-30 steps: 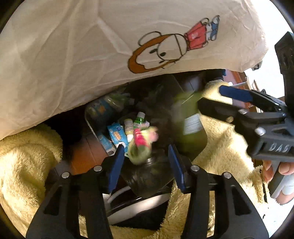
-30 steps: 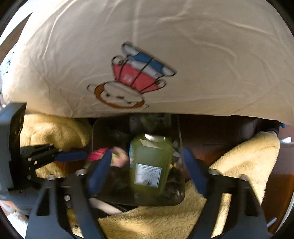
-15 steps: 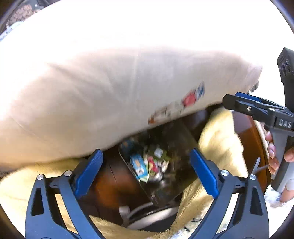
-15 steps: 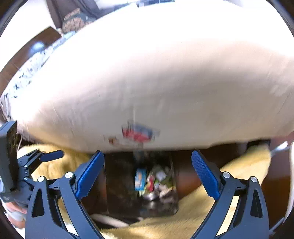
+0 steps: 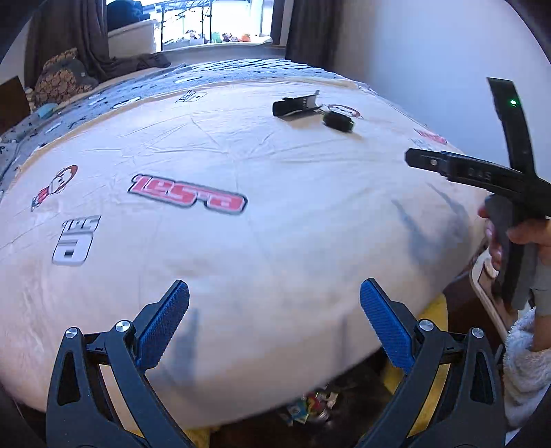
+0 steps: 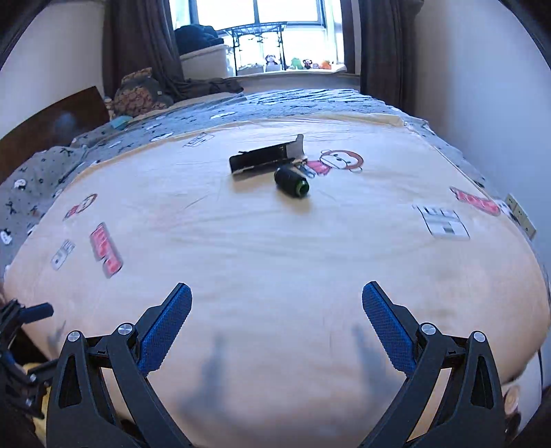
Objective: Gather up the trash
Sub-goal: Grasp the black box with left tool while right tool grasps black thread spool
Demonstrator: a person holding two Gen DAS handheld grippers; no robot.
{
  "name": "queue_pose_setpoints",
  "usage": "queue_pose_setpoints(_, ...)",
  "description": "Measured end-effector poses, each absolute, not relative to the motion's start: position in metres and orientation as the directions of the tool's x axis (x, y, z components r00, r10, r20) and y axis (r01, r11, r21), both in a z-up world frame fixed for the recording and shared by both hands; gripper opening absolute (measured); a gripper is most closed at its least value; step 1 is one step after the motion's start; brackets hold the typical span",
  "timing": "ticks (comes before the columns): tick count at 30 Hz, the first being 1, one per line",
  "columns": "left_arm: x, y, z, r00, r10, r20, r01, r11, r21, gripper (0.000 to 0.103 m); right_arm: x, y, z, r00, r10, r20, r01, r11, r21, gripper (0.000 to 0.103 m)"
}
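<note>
A flat black box (image 6: 265, 159) and a small dark bottle with a green rim (image 6: 291, 182) lie on the cream bedsheet (image 6: 275, 255), far from both grippers. They also show in the left wrist view, the box (image 5: 295, 106) and the bottle (image 5: 338, 121). My left gripper (image 5: 274, 322) is open and empty over the bed's near edge. My right gripper (image 6: 276, 324) is open and empty too; it shows from the side in the left wrist view (image 5: 458, 170). A bin of colourful trash (image 5: 310, 408) peeks out below the bed edge.
A grey patterned blanket (image 6: 144, 124) covers the far half of the bed. A window (image 6: 286, 31) with dark curtains is behind it. A wall runs along the right side. Yellow fluffy fabric (image 5: 430, 310) and a white towel (image 5: 527, 365) lie by the bin.
Both grippers rose from the bin below the bed edge to above the bed. Both dropped their items into the bin and now stand wide open and empty.
</note>
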State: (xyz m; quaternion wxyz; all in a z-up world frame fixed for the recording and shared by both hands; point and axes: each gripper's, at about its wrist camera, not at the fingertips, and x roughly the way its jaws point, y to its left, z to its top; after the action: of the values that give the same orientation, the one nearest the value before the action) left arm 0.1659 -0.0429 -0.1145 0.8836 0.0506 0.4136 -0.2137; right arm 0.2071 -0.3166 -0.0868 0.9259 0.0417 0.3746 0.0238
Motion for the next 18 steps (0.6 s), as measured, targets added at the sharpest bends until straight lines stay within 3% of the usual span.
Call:
queue_pose_setpoints(4, 0.207, -0.048, -0.107, 0.583, -0.316, -0.749, 0.405, 0.912, -0.069, 0.094, 0.268, -0.318, -0.084, 0.709, 0.050, -0.703, -0.031, 0.999, 0.040, 0.099)
queue_pose_setpoints(6, 0.229, -0.051, -0.104, 0.591, -0.303, -0.748, 0.385, 0.920, -0.069, 0.094, 0.292, -0.317, -0.089, 0.694, 0.050, -0.718, -0.033, 0.999, 0.038, 0.094)
queue_pose_setpoints(8, 0.247, -0.055, -0.102, 0.593, -0.293, -0.750, 0.373, 0.926, -0.067, 0.094, 0.316, -0.318, -0.095, 0.677, 0.055, -0.734, -0.035, 0.998, 0.042, 0.081)
queue_pose_setpoints(11, 0.272, -0.063, -0.103, 0.584, -0.283, -0.761, 0.371, 0.927, -0.060, 0.094, 0.345, -0.317, -0.105, 0.654, 0.042, -0.755, -0.035, 0.999, 0.025, 0.070)
queue_pose_setpoints(16, 0.309, -0.082, -0.105, 0.570, -0.269, -0.776, 0.382, 0.924, -0.040, 0.094, 0.373, -0.316, -0.118, 0.627, 0.041, -0.778, -0.054, 0.998, 0.009, 0.065)
queue_pose_setpoints(18, 0.321, -0.091, -0.107, 0.567, -0.264, -0.780, 0.385, 0.922, -0.032, 0.094, 0.378, -0.317, -0.122, 0.616, 0.057, -0.786, -0.061, 0.998, 0.025, 0.051)
